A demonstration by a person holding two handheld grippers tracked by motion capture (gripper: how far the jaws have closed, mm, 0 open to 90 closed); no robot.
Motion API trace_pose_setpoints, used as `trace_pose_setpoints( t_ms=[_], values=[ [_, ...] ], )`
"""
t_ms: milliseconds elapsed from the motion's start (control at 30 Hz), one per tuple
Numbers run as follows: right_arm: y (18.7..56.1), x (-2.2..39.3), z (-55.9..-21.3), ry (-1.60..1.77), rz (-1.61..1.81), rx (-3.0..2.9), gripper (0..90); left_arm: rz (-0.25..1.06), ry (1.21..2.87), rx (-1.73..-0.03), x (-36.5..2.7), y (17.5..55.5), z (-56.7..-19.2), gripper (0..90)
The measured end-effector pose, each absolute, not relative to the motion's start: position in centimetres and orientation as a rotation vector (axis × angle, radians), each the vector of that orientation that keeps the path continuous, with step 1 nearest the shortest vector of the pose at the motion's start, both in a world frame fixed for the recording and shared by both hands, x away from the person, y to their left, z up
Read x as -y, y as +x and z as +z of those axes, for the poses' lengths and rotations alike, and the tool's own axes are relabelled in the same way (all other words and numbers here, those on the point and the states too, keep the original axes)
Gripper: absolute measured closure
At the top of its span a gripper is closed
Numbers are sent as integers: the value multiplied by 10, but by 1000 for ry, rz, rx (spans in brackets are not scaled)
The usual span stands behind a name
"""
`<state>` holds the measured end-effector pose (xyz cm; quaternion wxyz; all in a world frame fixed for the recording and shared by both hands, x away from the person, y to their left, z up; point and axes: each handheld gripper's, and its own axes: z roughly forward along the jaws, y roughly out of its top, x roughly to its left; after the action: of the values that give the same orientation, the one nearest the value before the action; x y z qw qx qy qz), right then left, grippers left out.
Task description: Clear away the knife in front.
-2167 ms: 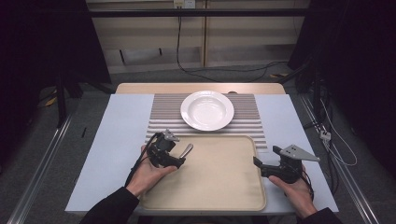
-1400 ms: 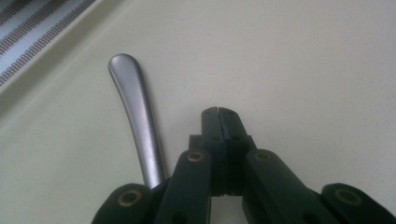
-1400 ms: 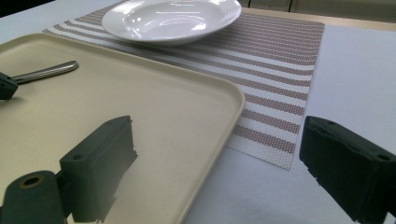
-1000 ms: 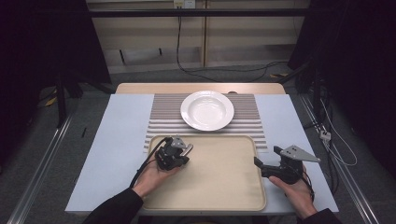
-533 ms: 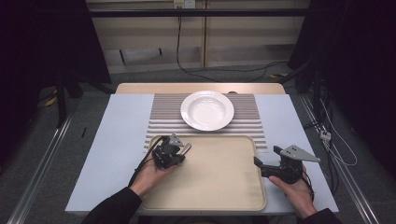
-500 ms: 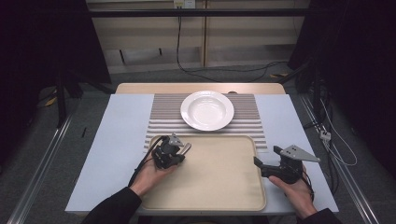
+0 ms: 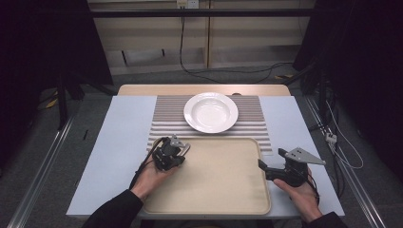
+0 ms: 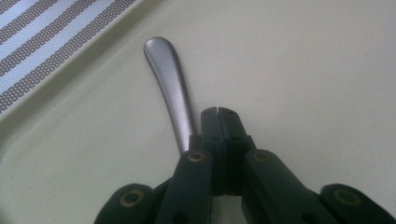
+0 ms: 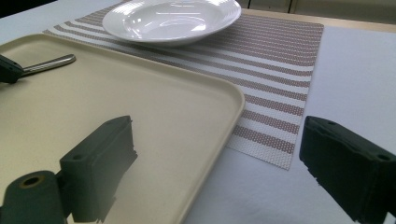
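Resting over the tray (image 7: pixel 223 190), the left tool (image 8: pixel 218 114) is clenched beside a metal handle (image 8: pixel 170 86); the right tool (image 9: pixel 215 172) gapes released astride the tray's edge.

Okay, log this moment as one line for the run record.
left hand-held gripper: shut, beside metal utensil handle on tray | right hand-held gripper: open, straddling tray edge | plate: on striped mat

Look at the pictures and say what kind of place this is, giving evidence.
Probably a lab or recording studio staged as a dining setting. A white plate on a striped placemat beside a beige tray suggests a meal table, while dark curtains and floor cables suggest a test space.
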<state>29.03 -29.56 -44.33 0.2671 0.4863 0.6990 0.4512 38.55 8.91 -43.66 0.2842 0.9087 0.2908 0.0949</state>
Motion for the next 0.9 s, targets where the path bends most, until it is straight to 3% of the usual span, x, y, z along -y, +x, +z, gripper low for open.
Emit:
trace_pose_setpoints(
  t_ms=[900],
  values=[
    [291,295,-444,1313,1213,-1893,102,280,2432,-846,-104,394,-435,900]
  ],
)
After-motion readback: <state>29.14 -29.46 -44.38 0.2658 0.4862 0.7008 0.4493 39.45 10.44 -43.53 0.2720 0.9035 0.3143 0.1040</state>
